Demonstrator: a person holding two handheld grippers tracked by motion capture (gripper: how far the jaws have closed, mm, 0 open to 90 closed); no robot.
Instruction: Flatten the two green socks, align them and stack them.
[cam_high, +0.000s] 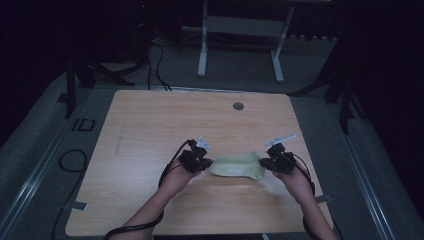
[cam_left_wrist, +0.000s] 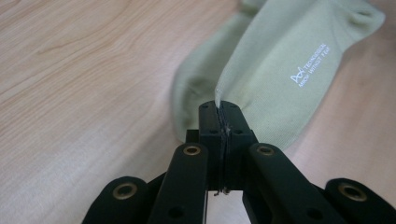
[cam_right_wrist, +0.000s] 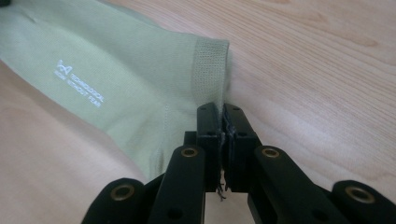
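Observation:
A pale green sock (cam_high: 237, 166) with small white lettering is stretched between my two grippers over the wooden table (cam_high: 150, 130). My left gripper (cam_high: 204, 162) is shut on the sock's toe end (cam_left_wrist: 280, 70), a thin fold of fabric pinched between its jaws (cam_left_wrist: 219, 108). My right gripper (cam_high: 267, 161) is shut on the ribbed cuff end (cam_right_wrist: 140, 79), the cuff edge caught between its jaws (cam_right_wrist: 221, 112). The sock's middle sags toward the tabletop.
A round grommet hole (cam_high: 238, 106) lies near the table's far edge. Cables (cam_high: 70, 161) trail off the left side. A white desk frame (cam_high: 240, 35) stands on the floor beyond the table.

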